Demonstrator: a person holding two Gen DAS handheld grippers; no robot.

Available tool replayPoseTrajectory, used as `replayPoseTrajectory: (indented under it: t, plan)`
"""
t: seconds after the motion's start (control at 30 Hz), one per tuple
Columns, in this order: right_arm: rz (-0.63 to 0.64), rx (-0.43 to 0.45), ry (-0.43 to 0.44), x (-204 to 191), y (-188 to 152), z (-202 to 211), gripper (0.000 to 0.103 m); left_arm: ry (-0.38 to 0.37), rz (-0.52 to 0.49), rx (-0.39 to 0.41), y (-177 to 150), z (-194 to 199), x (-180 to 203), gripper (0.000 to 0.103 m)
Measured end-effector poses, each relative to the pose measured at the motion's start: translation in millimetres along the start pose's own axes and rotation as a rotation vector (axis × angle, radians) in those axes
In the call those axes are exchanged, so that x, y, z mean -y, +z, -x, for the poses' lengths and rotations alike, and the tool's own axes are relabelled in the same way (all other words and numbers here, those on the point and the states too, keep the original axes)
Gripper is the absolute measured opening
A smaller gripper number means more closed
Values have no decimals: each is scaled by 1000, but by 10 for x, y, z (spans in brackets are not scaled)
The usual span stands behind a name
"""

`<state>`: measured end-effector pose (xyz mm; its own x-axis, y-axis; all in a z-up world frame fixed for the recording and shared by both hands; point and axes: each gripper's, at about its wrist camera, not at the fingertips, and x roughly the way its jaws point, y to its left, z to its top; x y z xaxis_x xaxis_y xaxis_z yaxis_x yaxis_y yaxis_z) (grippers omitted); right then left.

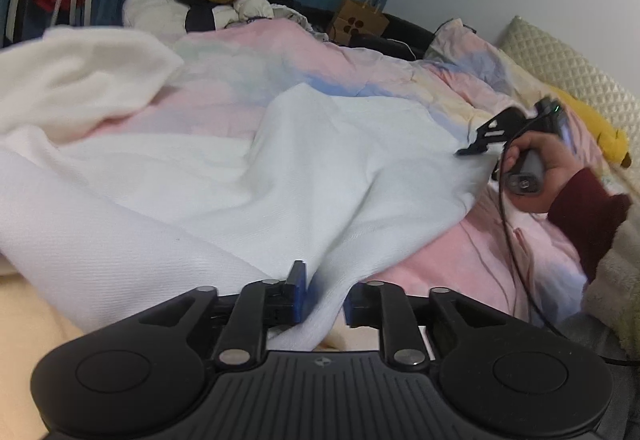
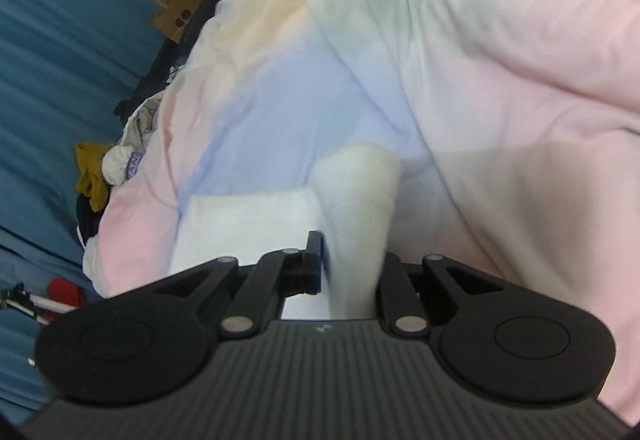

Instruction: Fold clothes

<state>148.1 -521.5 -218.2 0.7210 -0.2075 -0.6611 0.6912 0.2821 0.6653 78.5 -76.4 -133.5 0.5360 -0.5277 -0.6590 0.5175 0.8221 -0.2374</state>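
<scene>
a bed under a pastel duvet (image 1: 360,56) — a white garment (image 1: 280,168) lies across it, a clothes heap (image 1: 216,0) behind.

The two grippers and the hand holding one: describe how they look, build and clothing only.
The left gripper is matte black plastic: a ribbed body, round discs at each side, silver pivot pins on linked arms, blue-padded fingers. The right gripper looks the same in its own view. From the left wrist view it has a grey handle, a small green light and a black cable trailing down. The hand wears a dark red sleeve.
</scene>
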Motion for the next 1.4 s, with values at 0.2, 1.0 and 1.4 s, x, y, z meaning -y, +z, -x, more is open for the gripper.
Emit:
replayPoseTrajectory:
  t: [0.2,1.0,1.4]
  plan:
    - [151,52,-96,-148,-39,528,25,24,51,24,-17,401,65,63]
    - [809,20,158,-1135,-1727,1102,81,290,1312,299,-833,1729,-1945,85]
    - [793,-85,61,-1050,-1827,456,81,412,1378,478,-790,1905,-2308,18]
